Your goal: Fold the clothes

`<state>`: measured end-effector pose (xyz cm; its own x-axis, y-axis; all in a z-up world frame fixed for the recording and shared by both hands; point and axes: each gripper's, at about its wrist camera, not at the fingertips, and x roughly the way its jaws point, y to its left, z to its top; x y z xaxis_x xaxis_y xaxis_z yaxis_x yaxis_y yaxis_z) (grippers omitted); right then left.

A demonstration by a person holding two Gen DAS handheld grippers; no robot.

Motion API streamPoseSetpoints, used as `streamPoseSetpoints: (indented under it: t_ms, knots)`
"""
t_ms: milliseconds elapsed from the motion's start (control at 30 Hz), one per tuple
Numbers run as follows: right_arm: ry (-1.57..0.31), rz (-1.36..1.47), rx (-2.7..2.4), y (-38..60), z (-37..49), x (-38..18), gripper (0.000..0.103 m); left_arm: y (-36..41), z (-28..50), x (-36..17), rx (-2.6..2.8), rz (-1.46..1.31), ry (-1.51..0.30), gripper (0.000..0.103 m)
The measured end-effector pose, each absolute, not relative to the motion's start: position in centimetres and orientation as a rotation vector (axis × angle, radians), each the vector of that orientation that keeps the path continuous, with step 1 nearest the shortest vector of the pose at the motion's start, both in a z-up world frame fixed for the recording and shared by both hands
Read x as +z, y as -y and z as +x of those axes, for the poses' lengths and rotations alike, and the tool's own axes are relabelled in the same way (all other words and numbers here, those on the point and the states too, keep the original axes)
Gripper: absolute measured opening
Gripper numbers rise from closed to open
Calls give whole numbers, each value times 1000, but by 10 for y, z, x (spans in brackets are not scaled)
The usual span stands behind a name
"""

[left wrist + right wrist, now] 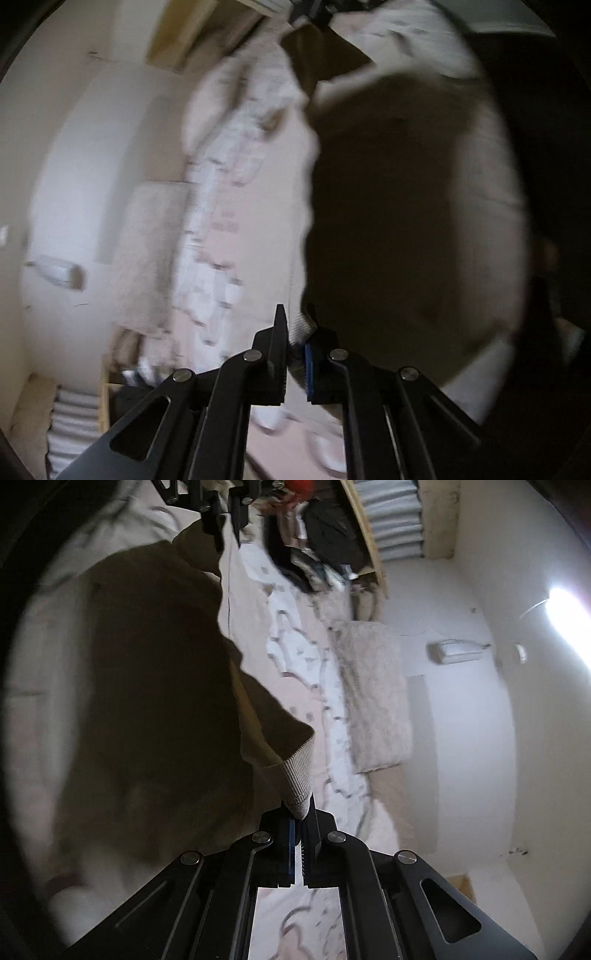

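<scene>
The right claw (pixel 300 808) pinches the ribbed beige cuff (pixel 295 775) of a dark olive-brown sweatshirt (pixel 147 701), which hangs lifted above a bed with a pale pink patterned cover (pixel 295 657). The left claw (pixel 295 321) is pressed together on another ribbed edge (pixel 301 328) of the same garment. A shaggy cream rug (pixel 373 698) lies beside the bed.

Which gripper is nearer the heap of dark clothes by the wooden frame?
Left. In the right wrist view the left gripper sits far off, right beside the dark clothes, while the right gripper holds the sweater's ribbed hem at the opposite end.
</scene>
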<state>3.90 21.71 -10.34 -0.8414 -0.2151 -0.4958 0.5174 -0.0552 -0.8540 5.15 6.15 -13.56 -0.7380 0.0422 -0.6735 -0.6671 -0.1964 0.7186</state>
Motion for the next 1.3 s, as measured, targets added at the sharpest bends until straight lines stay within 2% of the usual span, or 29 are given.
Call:
streamPoseSetpoints:
  t_ms: [167,267,467,500,533,567,600,633,667,700,900,1067,1167,1200,1233,1300]
  knots:
    - [-1692,544,-1855,-224,69,-171,2,-70,73,-201,1816,-837,-1629,7]
    - [-1675,631,-1850,-224,75,-207,2,-71,74,-207,1829,-845,-1618,7]
    - [-1471,750,-1985,-233,78,-198,2,-72,71,-204,1853,-826,-1629,10]
    - [-1408,791,-2003,-237,76,-192,2,-73,71,-203,1859,-825,-1631,15]
    - [-1329,849,-2022,-242,74,-185,7,-73,71,-200,1874,-842,-1612,20]
    - [-1256,908,-2043,-248,71,-178,20,-71,70,-195,1893,-868,-1575,23]
    - [-1192,961,-2065,-255,67,-173,32,-68,70,-189,1909,-903,-1526,31]
    - [-1110,1000,-2093,-261,63,-165,56,-65,70,-181,1924,-940,-1469,44]
    - [-1018,1030,-2124,-269,58,-155,58,-61,71,-172,1937,-971,-1414,50]
    - [-924,1058,-2152,-276,54,-145,58,-58,73,-165,1954,-979,-1384,56]
    - [-347,1129,-2334,-298,-7,-102,57,-29,46,-122,2178,-1048,-1183,57]
    - [16,1182,-2234,-274,-64,-118,57,-1,21,-137,2198,-1276,-986,57]
    - [23,1329,-2200,-269,-83,-154,57,16,9,-150,2182,-1417,-871,57]
    - [-2,1359,-2213,-272,-83,-165,55,22,4,-155,2175,-1463,-831,57]
    - [-5,1329,-2232,-283,-79,-170,46,27,0,-159,2167,-1509,-791,57]
    - [2,1316,-2270,-303,-72,-169,45,39,-8,-168,2148,-1599,-710,57]
